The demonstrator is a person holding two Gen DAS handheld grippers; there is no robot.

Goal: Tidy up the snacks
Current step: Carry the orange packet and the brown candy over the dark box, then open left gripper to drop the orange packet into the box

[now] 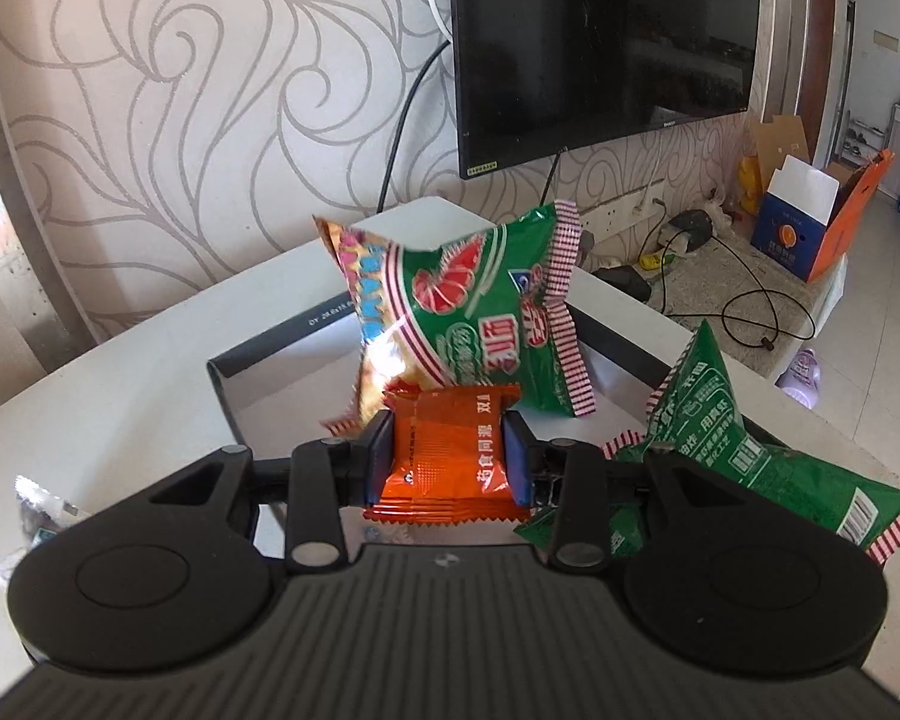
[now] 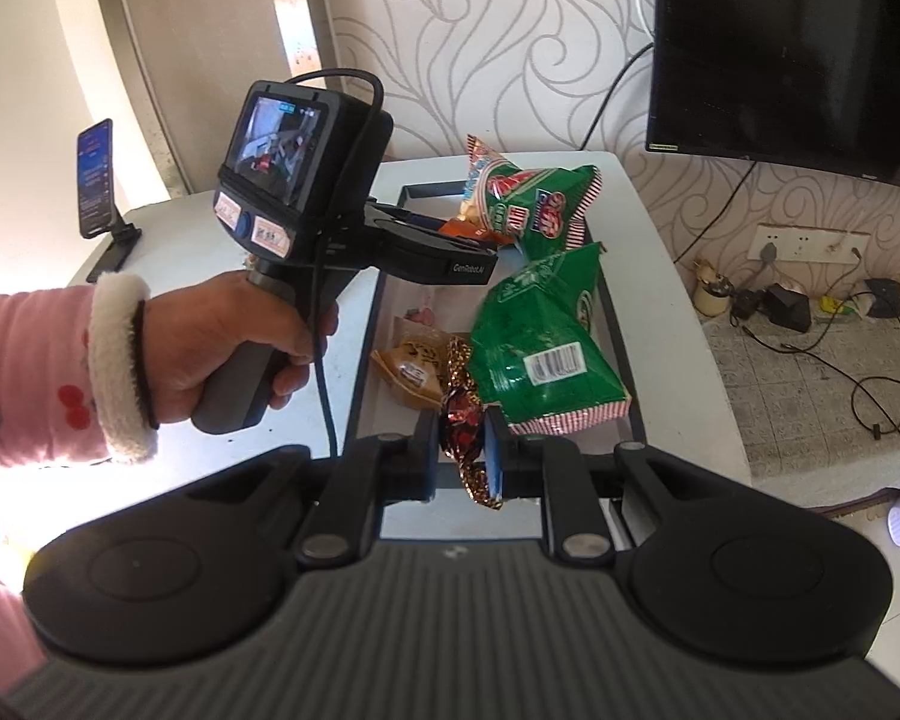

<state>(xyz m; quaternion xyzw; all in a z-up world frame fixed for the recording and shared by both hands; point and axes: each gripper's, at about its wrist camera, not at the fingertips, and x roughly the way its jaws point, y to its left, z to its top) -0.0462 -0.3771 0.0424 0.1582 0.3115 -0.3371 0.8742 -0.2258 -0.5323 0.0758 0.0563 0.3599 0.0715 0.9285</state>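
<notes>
An orange snack packet [image 1: 450, 450] is clamped between the fingers of the left gripper [image 1: 447, 459] and held above the dark-rimmed tray [image 1: 225, 384] on the white counter [image 1: 120, 396]. Two green snack bags are seen in the tray: one [image 1: 480, 306] standing at the far end, the other [image 1: 750, 450] lying nearer, to the right. A small dark red, gold-patterned candy wrapper [image 2: 465, 426] is pinched by the right gripper [image 2: 462, 450], its fingers closed on it over the tray's near end. A tan packet [image 2: 411, 369] lies just beside it. The left gripper's handle is gripped by a hand [image 2: 222, 348] in a pink sleeve [image 2: 30, 378].
</notes>
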